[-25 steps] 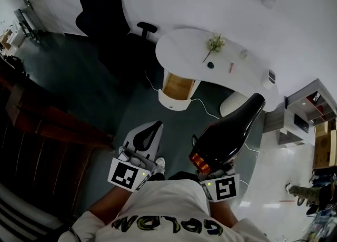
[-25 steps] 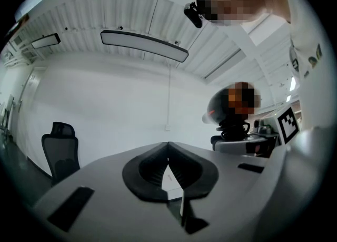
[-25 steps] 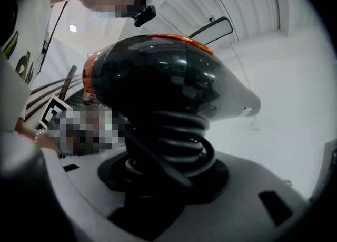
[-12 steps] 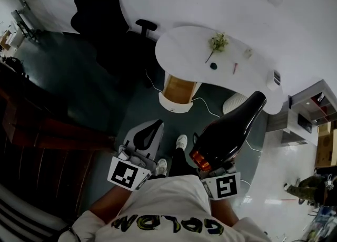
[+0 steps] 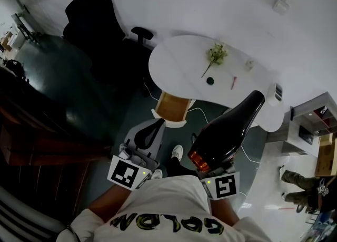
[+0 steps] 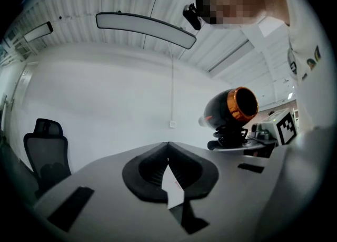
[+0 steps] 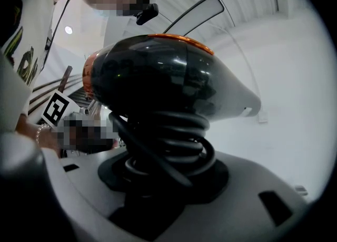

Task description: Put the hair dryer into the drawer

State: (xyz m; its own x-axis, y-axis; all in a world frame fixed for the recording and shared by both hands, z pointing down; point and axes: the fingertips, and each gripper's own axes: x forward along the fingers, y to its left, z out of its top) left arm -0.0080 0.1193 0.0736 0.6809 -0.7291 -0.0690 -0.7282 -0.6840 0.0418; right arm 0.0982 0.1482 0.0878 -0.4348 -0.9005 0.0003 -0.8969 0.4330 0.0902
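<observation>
Up front, drawer [image 5: 171, 106] under the tabletop [image 5: 179, 67] stands open, well apart from both grippers. My right gripper [image 7: 163, 183] jaws clamp the hair dryer [image 7: 158, 83] by its cord-wrapped handle, keeping the cord [image 7: 168, 141] bundled. Left gripper [image 6: 167, 154] jaws together, empty, free for the drawer.

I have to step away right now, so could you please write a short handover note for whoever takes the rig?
Left gripper: shut, empty.
Right gripper: shut on the hair dryer, held by its handle with the cord coiled round it.
Drawer: open under the white desk, ahead of the person.
Done: dryer is in hand.
Left: bring it to the drawer, lay it inside, release.
</observation>
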